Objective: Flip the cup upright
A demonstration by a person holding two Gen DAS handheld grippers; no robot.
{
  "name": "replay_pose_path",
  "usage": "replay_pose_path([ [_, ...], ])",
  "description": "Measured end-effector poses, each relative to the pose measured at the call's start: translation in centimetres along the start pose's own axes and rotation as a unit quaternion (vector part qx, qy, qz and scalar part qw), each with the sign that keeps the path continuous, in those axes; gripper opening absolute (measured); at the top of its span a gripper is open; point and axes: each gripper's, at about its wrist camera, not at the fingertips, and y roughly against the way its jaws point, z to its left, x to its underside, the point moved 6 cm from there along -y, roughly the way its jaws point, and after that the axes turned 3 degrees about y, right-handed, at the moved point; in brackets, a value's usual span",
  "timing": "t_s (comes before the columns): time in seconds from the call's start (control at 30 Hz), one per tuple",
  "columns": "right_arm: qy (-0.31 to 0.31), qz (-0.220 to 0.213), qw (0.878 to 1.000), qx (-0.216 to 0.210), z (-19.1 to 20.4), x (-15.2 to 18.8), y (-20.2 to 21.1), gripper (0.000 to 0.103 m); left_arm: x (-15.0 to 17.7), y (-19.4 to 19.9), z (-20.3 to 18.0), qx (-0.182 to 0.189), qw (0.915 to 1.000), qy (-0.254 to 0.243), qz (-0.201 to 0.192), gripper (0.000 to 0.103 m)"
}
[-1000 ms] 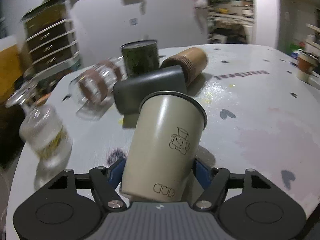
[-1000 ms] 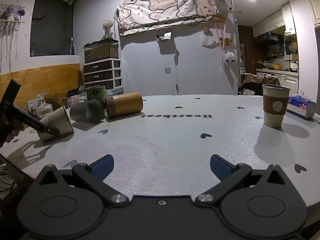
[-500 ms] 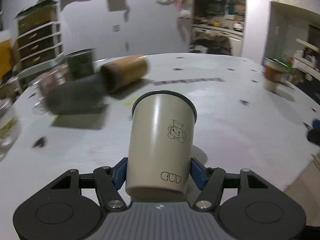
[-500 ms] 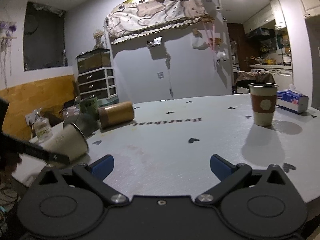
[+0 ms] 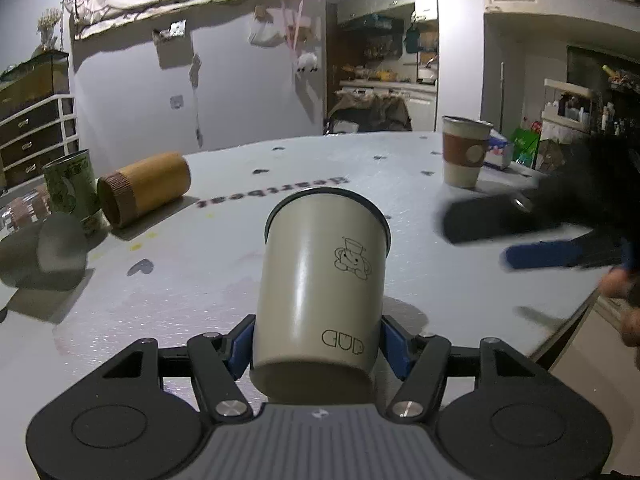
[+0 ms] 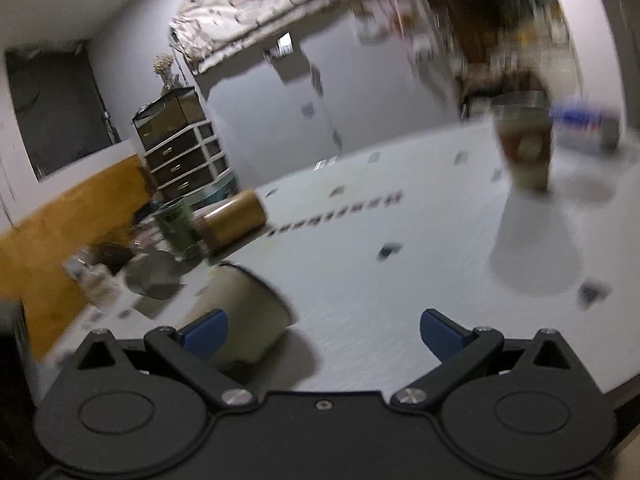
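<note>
A cream metal cup [image 5: 320, 288] with a dark rim, a small cartoon and the word CUP is held near its base by my left gripper [image 5: 318, 350], which is shut on it. The cup leans with its mouth pointing away from the camera, just above the table. In the blurred right wrist view the same cup [image 6: 244, 316] lies low at the left, next to the left blue fingertip [image 6: 204, 332]. My right gripper [image 6: 322, 332] is open and empty; it also shows as a dark blur at the right of the left wrist view [image 5: 560, 240].
On the white table [image 5: 224, 264] with heart marks: a tan cylinder on its side [image 5: 144, 192], a green tin [image 5: 72, 188], a grey cup on its side [image 5: 44, 252] at the left, and an upright paper cup with a brown sleeve [image 5: 466, 156] far right. The table edge runs at the right.
My left gripper has swung right with the cup, so the left-hand objects slid leftward. My right gripper has moved in towards the cup and tilted; its view is blurred.
</note>
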Motion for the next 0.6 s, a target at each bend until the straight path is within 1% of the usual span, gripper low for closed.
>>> replay_pose_path([
  [0.03,-0.028,0.018,0.999,-0.019,-0.2,-0.1,-0.6,0.103,0.1,0.0,-0.1,0.001,1.0,0.0,-0.004,0.065],
  [0.1,-0.083,0.048,0.994,-0.055,-0.4,0.0,-1.9,0.103,0.3,0.2,-0.1,0.006,0.9999,0.001,-0.01,0.065],
  [0.13,-0.114,0.063,0.989,-0.076,-0.6,0.0,-2.8,0.103,0.4,0.2,0.0,0.01,0.9999,0.004,-0.011,0.065],
  [0.2,-0.156,0.086,0.979,-0.098,-0.5,0.2,-4.2,0.102,0.6,0.4,0.3,0.021,0.9996,0.007,-0.015,0.065],
  [0.27,-0.185,0.107,0.97,-0.117,0.0,0.4,-5.6,0.1,0.8,0.6,0.5,0.033,0.9992,0.006,-0.023,0.065],
  [0.33,-0.203,0.123,0.963,-0.125,0.4,0.6,-6.8,0.099,1.1,0.8,0.6,0.045,0.9985,-0.003,-0.032,0.065],
  [0.43,-0.233,0.142,0.954,-0.128,0.7,1.0,-8.3,0.094,1.6,1.1,0.8,0.07,0.9962,-0.018,-0.048,0.064],
  [0.5,-0.237,0.145,0.952,-0.127,0.9,0.8,-8.7,0.095,1.8,1.0,1.3,0.081,0.9947,-0.025,-0.057,0.064],
  [0.6,-0.23,0.152,0.954,-0.12,1.4,0.5,-8.9,0.094,1.9,0.9,1.8,0.098,0.9926,-0.034,-0.062,0.064],
])
